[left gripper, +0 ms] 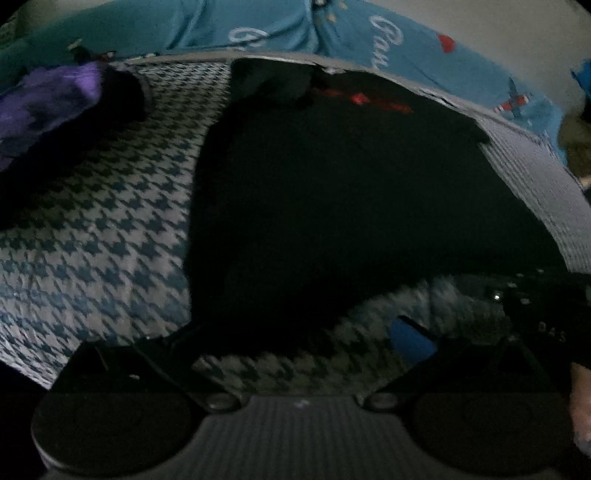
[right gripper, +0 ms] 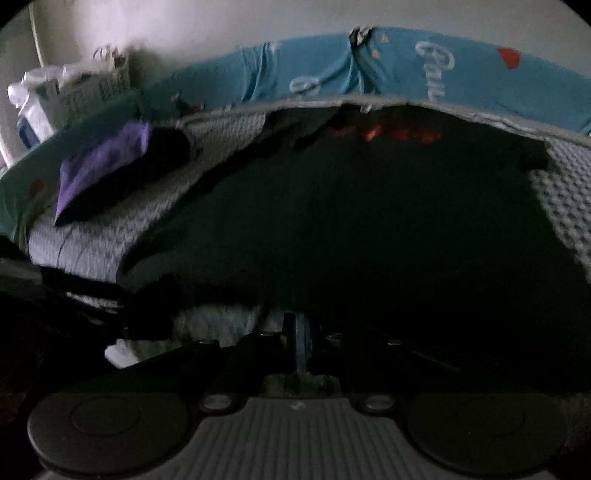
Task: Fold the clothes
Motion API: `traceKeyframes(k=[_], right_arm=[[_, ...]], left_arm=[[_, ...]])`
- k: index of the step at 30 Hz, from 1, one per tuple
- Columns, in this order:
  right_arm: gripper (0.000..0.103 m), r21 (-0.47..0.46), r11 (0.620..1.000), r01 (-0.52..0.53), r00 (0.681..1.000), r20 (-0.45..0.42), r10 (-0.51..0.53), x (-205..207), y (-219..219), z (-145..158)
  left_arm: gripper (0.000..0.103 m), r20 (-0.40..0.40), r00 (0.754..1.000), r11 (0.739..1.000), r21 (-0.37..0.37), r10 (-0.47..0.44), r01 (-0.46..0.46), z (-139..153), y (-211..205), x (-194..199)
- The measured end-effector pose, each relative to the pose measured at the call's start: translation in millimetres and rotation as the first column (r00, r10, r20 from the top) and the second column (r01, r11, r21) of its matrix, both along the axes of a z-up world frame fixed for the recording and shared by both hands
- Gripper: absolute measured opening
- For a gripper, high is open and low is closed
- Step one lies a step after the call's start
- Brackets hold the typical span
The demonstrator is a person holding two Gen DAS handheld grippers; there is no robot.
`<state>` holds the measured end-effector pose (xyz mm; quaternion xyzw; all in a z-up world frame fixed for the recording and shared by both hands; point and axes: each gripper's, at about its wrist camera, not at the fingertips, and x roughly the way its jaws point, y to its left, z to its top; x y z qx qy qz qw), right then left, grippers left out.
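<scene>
Two hand-held grippers reach over a bed: the right hand-held gripper (right gripper: 303, 343) has its fingers pressed together at the near hem of a black garment (right gripper: 369, 229) (whether cloth is pinched, I cannot tell), while the left hand-held gripper (left gripper: 295, 354) stands spread, nothing between its fingers. That black garment (left gripper: 351, 206), with a red print near its far edge, lies flat on a houndstooth cover (left gripper: 103, 229). Beyond it, a purple cloth (left gripper: 48, 99) sits by a blue printed sheet (left gripper: 295, 26).
</scene>
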<state>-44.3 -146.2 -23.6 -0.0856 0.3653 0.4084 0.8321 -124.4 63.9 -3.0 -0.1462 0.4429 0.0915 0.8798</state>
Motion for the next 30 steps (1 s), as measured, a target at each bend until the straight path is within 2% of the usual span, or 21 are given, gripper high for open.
traceKeyframes(k=[6, 12, 15, 19, 20, 23, 25, 30], right_arm=[[0.006, 0.020, 0.999, 0.025, 0.999, 0.047, -0.026, 15.1, 11.7, 3.1], [0.006, 0.015, 0.999, 0.029, 0.998, 0.058, -0.030, 33.7, 25.7, 1.2], [0.005, 0.031, 0.998, 0.050, 0.998, 0.023, -0.051, 47.9, 30.0, -2.9], [0.007, 0.060, 0.995, 0.075, 0.997, -0.034, -0.073, 61.0, 28.2, 1.1], [0.008, 0.061, 0.995, 0.076, 0.997, -0.038, -0.073, 61.5, 26.4, 3.4], [0.024, 0.055, 0.998, 0.040, 0.999, 0.018, -0.041, 52.1, 17.5, 12.9], [0.038, 0.060, 0.998, 0.001, 0.999, 0.050, -0.004, 44.2, 13.5, 18.8], [0.040, -0.015, 0.997, -0.076, 0.988, 0.132, 0.077, 22.0, 17.6, 15.6]], left_arm=[[0.103, 0.015, 0.996, 0.996, 0.033, 0.086, -0.086, 1.4, 19.5, 14.2], [0.103, 0.023, 0.987, 0.987, 0.014, 0.158, -0.158, -0.3, 37.9, 27.1], [0.103, 0.024, 0.985, 0.985, 0.018, 0.173, -0.173, -0.7, 44.6, 33.1], [0.103, 0.006, 0.986, 0.984, 0.064, 0.165, -0.165, -6.1, 45.7, 43.4], [0.103, 0.004, 0.987, 0.984, 0.072, 0.162, -0.162, -7.1, 45.4, 44.5], [0.103, 0.001, 0.987, 0.983, 0.086, 0.161, -0.160, -8.9, 44.2, 46.2], [0.103, -0.001, 0.987, 0.983, 0.088, 0.163, -0.163, -9.1, 44.0, 47.2], [0.103, -0.002, 0.985, 0.982, 0.085, 0.170, -0.169, -9.3, 44.5, 48.3]])
